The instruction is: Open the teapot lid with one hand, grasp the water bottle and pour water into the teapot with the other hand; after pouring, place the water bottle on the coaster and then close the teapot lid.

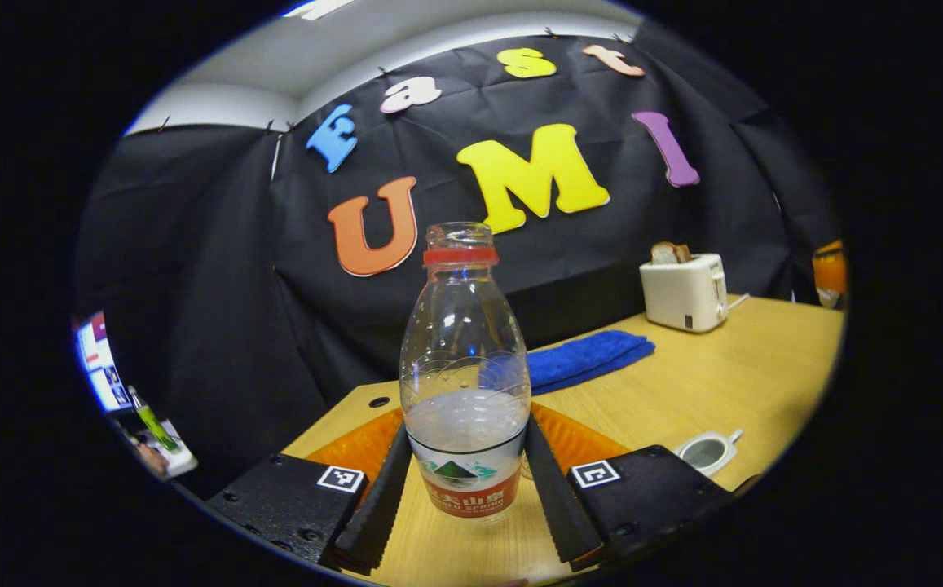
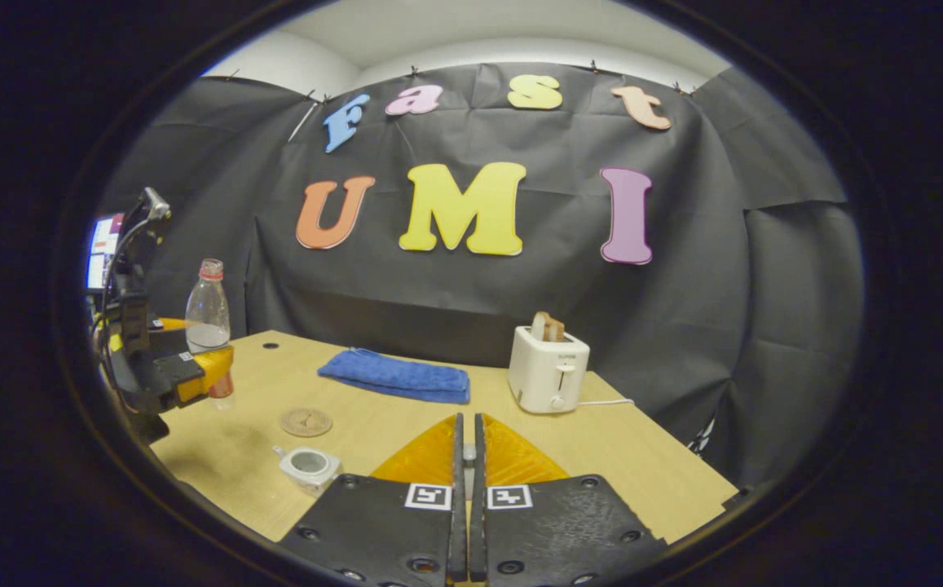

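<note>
In the left gripper view, a clear, uncapped water bottle (image 1: 464,367) with a red neck ring is about a third full. My left gripper (image 1: 465,425) is shut on its labelled lower part, one finger on each side. The right gripper view has the same bottle (image 2: 208,318) upright at the table's far left corner, held by the left gripper (image 2: 194,371). The small white teapot (image 2: 308,465) stands with its top open near the front edge, also seen as the teapot (image 1: 707,451). My right gripper (image 2: 468,417) is shut on a small pale piece, apparently the teapot lid (image 2: 468,453), mostly hidden.
A round wooden coaster (image 2: 306,421) lies between the bottle and the teapot. A folded blue towel (image 2: 396,375) lies at the back of the wooden table (image 2: 601,456). A white toaster (image 2: 548,371) holding bread stands at the back right, its cord trailing right.
</note>
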Motion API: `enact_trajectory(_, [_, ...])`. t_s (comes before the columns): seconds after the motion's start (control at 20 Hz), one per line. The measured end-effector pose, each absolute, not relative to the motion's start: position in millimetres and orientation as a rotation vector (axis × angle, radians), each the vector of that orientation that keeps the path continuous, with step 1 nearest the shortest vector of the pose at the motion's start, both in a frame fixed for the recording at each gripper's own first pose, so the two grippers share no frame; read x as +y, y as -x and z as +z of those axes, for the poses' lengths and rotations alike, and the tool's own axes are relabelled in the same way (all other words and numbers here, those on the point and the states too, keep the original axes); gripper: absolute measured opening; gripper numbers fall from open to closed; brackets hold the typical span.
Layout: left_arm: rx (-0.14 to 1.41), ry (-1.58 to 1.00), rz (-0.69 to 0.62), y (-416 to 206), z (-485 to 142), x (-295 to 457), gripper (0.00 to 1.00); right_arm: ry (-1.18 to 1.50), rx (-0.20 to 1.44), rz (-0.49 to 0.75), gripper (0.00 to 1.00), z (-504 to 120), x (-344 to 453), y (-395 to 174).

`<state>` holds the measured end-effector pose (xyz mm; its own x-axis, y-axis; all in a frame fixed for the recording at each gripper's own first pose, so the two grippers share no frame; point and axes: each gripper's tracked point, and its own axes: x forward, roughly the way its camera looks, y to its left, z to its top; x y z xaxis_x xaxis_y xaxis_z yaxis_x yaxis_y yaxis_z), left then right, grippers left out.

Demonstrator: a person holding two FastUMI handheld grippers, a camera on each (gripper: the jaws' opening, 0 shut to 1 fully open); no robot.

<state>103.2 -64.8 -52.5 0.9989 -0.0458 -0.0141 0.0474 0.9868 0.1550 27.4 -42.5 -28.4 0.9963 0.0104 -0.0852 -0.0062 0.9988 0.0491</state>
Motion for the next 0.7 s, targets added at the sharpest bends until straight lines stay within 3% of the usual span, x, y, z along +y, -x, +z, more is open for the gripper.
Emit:
enact_trajectory(0.3, [0.000,0.043,-0.174,-154.4,-67.0,-102.6,0.77,-0.087,0.076,-0.026,0.01,-28.7,-51.0,-32.4])
enact_trajectory(0.7, [0.073,0.054,-0.191,-188.8,-97.9,-122.5,0.78,-0.088,0.077,-0.027,0.01,-31.2,-49.7,-35.5])
